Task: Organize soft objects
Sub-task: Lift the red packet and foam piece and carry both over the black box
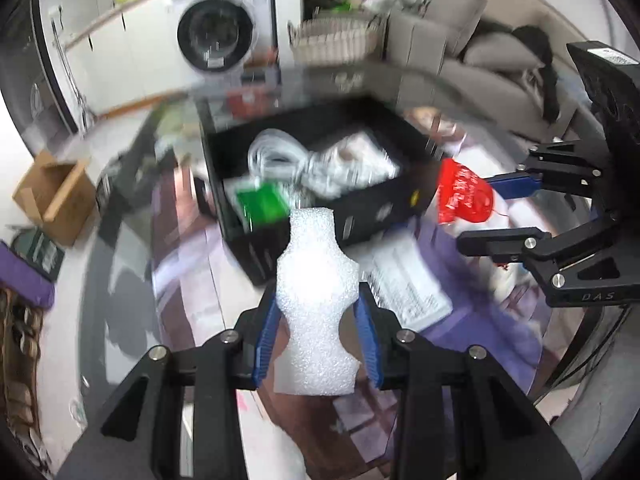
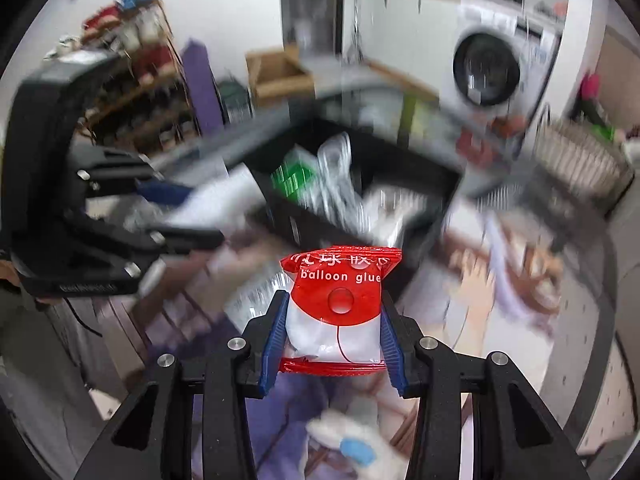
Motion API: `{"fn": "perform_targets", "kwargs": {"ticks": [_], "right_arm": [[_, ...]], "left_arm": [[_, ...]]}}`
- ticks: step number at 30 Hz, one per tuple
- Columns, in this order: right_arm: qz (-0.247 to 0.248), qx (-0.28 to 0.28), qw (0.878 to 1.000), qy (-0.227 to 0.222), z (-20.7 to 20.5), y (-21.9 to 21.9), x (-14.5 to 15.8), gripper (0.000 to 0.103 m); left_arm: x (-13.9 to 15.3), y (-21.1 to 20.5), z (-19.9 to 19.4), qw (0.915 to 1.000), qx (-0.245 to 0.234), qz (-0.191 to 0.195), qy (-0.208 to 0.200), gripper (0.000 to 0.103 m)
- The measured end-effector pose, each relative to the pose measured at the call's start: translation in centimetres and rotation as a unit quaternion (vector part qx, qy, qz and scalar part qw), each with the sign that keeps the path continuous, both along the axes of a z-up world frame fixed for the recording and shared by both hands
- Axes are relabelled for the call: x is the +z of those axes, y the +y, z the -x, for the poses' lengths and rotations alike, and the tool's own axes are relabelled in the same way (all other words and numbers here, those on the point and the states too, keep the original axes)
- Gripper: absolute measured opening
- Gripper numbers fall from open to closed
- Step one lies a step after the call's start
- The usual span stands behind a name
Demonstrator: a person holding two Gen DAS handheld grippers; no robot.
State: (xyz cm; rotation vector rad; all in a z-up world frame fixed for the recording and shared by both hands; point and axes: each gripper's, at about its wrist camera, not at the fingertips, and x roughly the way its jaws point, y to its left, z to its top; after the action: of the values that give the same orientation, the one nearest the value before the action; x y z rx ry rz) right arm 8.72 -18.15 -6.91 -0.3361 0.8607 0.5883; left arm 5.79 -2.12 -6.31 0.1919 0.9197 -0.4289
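Note:
My left gripper (image 1: 318,312) is shut on a white foam piece (image 1: 316,304) and holds it in the air in front of a black box (image 1: 384,208). The box holds a white cable coil (image 1: 276,156), white packets and a green packet (image 1: 262,202). My right gripper (image 2: 334,316) is shut on a red and white balloon glue packet (image 2: 340,304), held above the table near the same box (image 2: 288,216). The right gripper shows at the right of the left wrist view (image 1: 508,208) with the red packet (image 1: 464,194). The left gripper shows at the left of the right wrist view (image 2: 180,212).
A printed paper sheet (image 1: 408,280) and purple cloth (image 1: 472,312) lie on the table. A white soft item with a blue spot (image 2: 352,444) lies below my right gripper. A washing machine (image 1: 218,34), a cardboard box (image 1: 52,196), a wicker basket (image 1: 336,42) and a sofa (image 1: 492,72) stand behind.

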Motion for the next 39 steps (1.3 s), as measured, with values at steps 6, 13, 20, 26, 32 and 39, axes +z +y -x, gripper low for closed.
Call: {"fn": "perform_targets", "kwargs": {"ticks": [6,13,20,26,32,39], "right_arm": [[-0.085,0.006,0.989,-0.123,2.3,0.0,4.8,0.043],[-0.140,0.018,0.961,-0.236,4.9,-0.9,8.2,0.043],[-0.175,-0.024,0.939,-0.293,6.3,-2.5,9.5,0.043],[-0.167,-0.029,0.938,-0.302,6.5,-2.5,9.7,0.043],[-0.161,-0.026,0.937,-0.308,7.4,-2.2,9.5,0.043],[-0.164,-0.023,0.938,-0.303,7.1,-2.3,8.7,0.043]], "left_arm": [[4.2,0.4,2.0,0.9904,0.002,0.026,-0.136,0.035],[6.9,1.8,4.3,0.9690,0.009,0.048,-0.242,0.036],[8.6,3.5,5.6,0.9526,0.003,0.076,-0.295,0.036],[8.7,3.6,5.6,0.9533,0.001,0.082,-0.291,0.036],[8.7,3.1,6.0,0.9531,0.009,0.082,-0.291,0.036],[8.7,2.8,6.1,0.9530,0.018,0.080,-0.292,0.036]]}}
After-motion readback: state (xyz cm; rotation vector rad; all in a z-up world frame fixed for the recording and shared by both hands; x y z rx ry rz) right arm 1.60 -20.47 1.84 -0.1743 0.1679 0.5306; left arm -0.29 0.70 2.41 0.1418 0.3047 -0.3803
